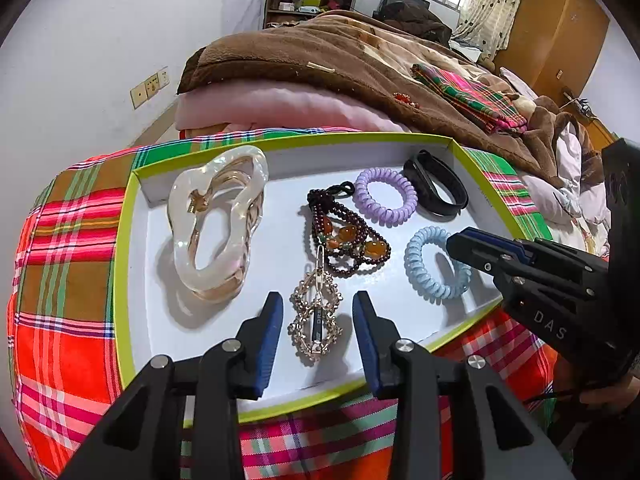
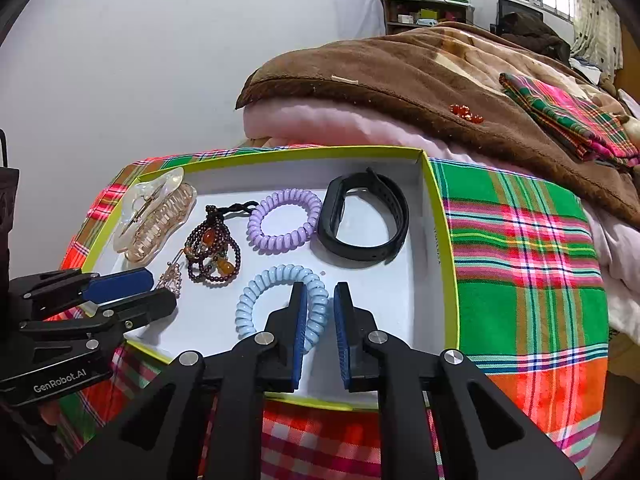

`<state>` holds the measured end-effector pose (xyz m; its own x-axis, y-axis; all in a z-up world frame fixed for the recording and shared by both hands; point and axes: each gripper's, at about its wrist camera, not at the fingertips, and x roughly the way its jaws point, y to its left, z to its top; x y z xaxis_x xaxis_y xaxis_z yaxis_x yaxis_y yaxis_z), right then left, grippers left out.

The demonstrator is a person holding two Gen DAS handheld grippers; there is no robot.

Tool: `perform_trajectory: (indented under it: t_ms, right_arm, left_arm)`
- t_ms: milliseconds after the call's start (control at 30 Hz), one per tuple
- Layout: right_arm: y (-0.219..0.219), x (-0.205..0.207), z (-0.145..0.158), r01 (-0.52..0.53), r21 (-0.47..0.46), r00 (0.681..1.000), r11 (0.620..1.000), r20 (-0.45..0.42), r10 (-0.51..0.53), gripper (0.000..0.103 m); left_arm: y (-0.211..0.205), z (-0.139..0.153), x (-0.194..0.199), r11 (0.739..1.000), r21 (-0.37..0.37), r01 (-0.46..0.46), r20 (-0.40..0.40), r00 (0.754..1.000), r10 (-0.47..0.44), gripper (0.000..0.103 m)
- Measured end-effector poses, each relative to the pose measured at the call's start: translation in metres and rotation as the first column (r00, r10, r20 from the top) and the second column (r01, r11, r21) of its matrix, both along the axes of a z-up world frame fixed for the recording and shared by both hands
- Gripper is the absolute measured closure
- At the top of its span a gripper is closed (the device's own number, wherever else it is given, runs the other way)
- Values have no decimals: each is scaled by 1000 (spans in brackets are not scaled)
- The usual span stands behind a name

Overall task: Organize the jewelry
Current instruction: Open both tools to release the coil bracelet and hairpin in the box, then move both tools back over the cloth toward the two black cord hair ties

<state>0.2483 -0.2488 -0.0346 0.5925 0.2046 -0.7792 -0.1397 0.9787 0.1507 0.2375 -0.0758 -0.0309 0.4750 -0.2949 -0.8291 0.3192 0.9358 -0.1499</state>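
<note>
**Jewelry gathered in white tray**

A gold chain piece [image 1: 316,320] lies near the front rim of the white tray [image 1: 224,328], between the parted, empty left gripper [image 1: 318,312] fingers. The right gripper [image 2: 320,312], narrowly open, holds nothing above a blue coil band [image 2: 256,300].

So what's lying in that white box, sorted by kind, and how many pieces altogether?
Coil hair ties: 2, the purple one and the blue one
Hair claw clips: 1, pearly
Beaded strands: 1, dark red
Black wristbands: 1
Gold rhinestone hair clips: 1
Total: 6
</note>
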Motion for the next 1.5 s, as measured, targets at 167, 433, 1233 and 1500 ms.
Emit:
perform_trajectory:
  t_ms: [167, 433, 1233, 1500]
  right_arm:
    - [-1, -5, 5, 0, 17, 1000, 1000, 15, 0, 78]
    - [-1, -24, 19, -2, 37, 999, 999, 54, 0, 73]
    - [-9, -122, 10, -37, 48, 999, 998, 39, 35, 72]
    - [13, -132, -9, -118, 24, 993, 993, 7, 118, 72]
  left_arm:
    - [-1, 9, -8, 1000, -11, 4, 24, 1000, -4, 59]
    - [1, 28, -25, 1000, -21, 7, 66, 998, -6, 52]
    - [49, 39, -113, 990, -139, -28, 89, 995, 41, 46]
    - [61, 25, -127, 987, -155, -40, 59, 997, 49, 45]
